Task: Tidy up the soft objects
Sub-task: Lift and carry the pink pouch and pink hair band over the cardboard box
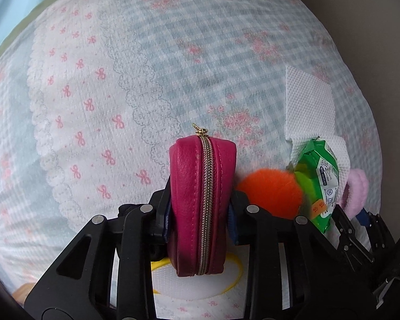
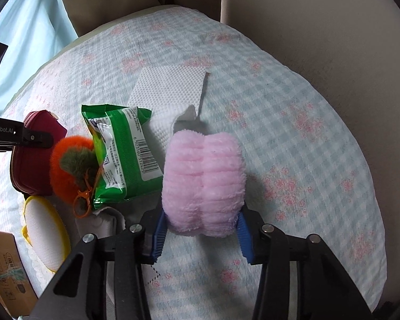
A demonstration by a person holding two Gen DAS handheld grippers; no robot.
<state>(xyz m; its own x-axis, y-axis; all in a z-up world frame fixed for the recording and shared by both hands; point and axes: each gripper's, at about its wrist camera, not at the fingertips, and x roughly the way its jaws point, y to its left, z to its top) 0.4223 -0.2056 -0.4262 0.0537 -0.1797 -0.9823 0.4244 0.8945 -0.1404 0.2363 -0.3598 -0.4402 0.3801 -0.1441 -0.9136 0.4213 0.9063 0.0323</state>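
Two grabs at once here: the left gripper (image 1: 202,208) is clamped on the red zip pouch (image 1: 202,202), pads squeezing both its flat sides, zip facing up, and the right gripper (image 2: 201,229) is clamped on the pink fluffy roll (image 2: 204,181), blue pads sunk into the plush on either side. Both things sit on the checked, flower-print cover (image 2: 306,133) of a cushion, the pouch towards its left edge in the right wrist view, the roll nearer the middle. Between them lie an orange pompom (image 2: 72,160), just beside the pouch, and a green wipes packet (image 2: 122,154), whose edge meets the pompom and stands just beside the roll. Under the packet's far end sits a folded white paper towel (image 2: 168,90). A white pad with a yellow rim (image 2: 45,234) lies at the near left edge, partly under the pouch, and a cardboard box (image 2: 5,272) shows beyond that edge.

By my reading this is the pick-up step, both grips just made. Next call: lift both straight up, clear of the pompom and packet, without dragging them, then carry each to wherever it belongs
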